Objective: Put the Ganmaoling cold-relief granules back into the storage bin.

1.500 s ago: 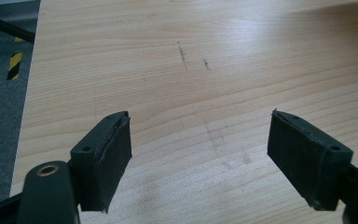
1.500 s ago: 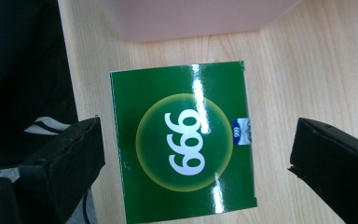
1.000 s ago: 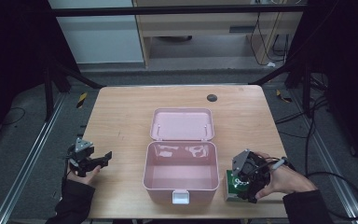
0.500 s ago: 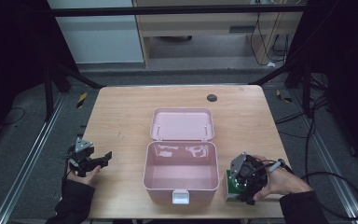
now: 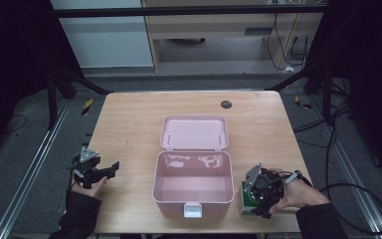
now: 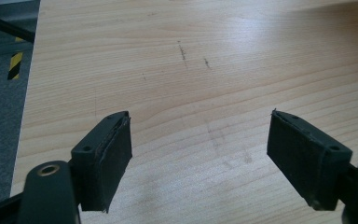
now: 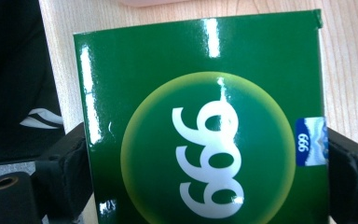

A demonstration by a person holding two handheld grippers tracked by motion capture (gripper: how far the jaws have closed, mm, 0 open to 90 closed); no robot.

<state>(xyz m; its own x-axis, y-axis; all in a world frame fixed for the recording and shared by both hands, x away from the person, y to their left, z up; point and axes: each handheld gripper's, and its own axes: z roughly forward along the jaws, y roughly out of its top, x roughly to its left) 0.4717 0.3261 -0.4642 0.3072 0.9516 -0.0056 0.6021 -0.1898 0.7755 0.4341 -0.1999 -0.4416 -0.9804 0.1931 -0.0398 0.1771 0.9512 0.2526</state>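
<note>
And the right gripper (image 5: pixel 251 201) is down at the near right corner of the wooden table (image 5: pixel 129 124), just beside the open pink storage box (image 5: pixel 193 186), with the green carton (image 5: pixel 247 198) between its jaws. They have just been closing, and in the right gripper view both black pads sit against the carton's (image 7: pixel 200 116) side walls: a grip on it, by the look of things. The carton lies flat on the table, glossy printed face up, white "999" in a pale green circle. Its long axis runs away from the gripper toward the box, the far short end pointing that way. Over on the left, the left gripper (image 5: pixel 110 168) hovers above bare tabletop, jaws spread wide with nothing between them.
</note>
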